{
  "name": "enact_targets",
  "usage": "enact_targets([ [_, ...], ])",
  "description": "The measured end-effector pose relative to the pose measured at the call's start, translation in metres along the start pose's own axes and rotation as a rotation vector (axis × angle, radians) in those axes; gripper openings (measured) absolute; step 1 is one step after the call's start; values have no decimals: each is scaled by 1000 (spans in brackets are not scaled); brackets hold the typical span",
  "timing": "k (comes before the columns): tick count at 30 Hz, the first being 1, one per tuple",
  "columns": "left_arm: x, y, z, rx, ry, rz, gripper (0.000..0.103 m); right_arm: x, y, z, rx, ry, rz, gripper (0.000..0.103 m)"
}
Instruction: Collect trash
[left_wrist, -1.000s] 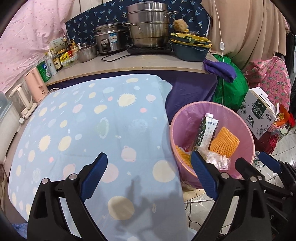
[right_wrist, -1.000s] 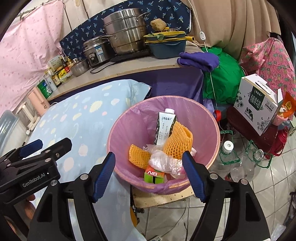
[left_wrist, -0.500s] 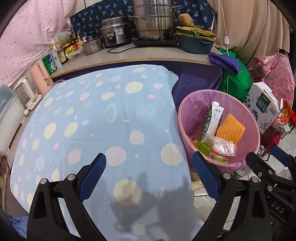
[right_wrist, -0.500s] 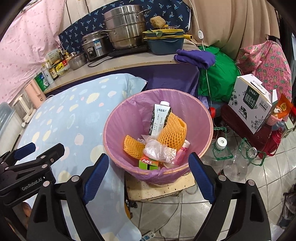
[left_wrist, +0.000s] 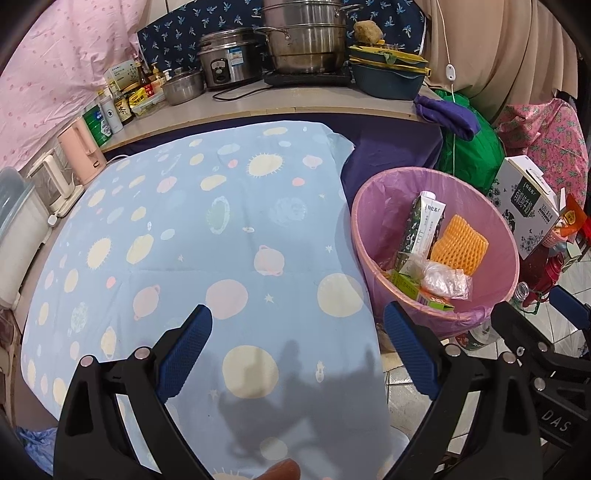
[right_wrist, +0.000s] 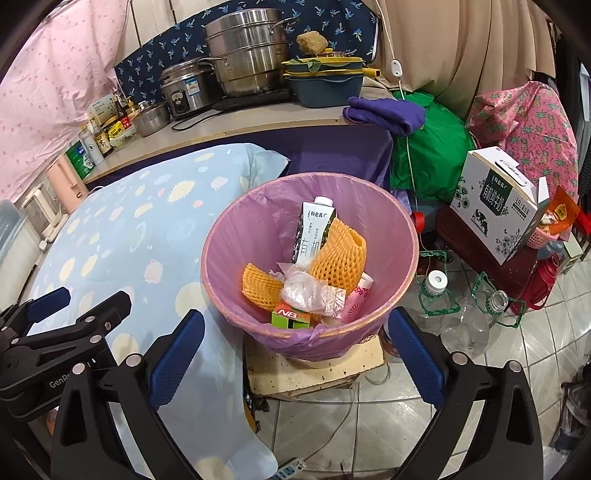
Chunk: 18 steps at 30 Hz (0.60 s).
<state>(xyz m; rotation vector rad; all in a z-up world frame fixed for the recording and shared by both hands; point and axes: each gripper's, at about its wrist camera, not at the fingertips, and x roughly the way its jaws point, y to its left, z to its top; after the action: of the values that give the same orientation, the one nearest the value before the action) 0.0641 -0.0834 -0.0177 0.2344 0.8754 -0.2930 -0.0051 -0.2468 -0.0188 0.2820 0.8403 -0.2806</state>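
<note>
Though pink-lined, trash bin (right_wrist: 391, 236) crammed with cartons, foam nets.

Both wrist views downward, sharing pink bin (left_wrist: 436, 325) (right_wrist: 310, 336)

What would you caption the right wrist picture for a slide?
Open right gripper above a pink bin holding a milk carton and orange foam nets.

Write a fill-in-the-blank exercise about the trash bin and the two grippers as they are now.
1. The round pink bin is lined with a ____ plastic bag.
2. The tall milk carton stands ____ the bin.
3. The right gripper holds ____ between its blue fingers.
4. The blue planet-print cloth under the left gripper carries ____ trash.

Missing words: purple; inside; nothing; no
</note>
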Motion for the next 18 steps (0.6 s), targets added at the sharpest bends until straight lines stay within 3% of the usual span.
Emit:
enact_targets([
  [18,2,-5,-4,0,24,9,90,0,-2,-3,6,9,-17,96],
])
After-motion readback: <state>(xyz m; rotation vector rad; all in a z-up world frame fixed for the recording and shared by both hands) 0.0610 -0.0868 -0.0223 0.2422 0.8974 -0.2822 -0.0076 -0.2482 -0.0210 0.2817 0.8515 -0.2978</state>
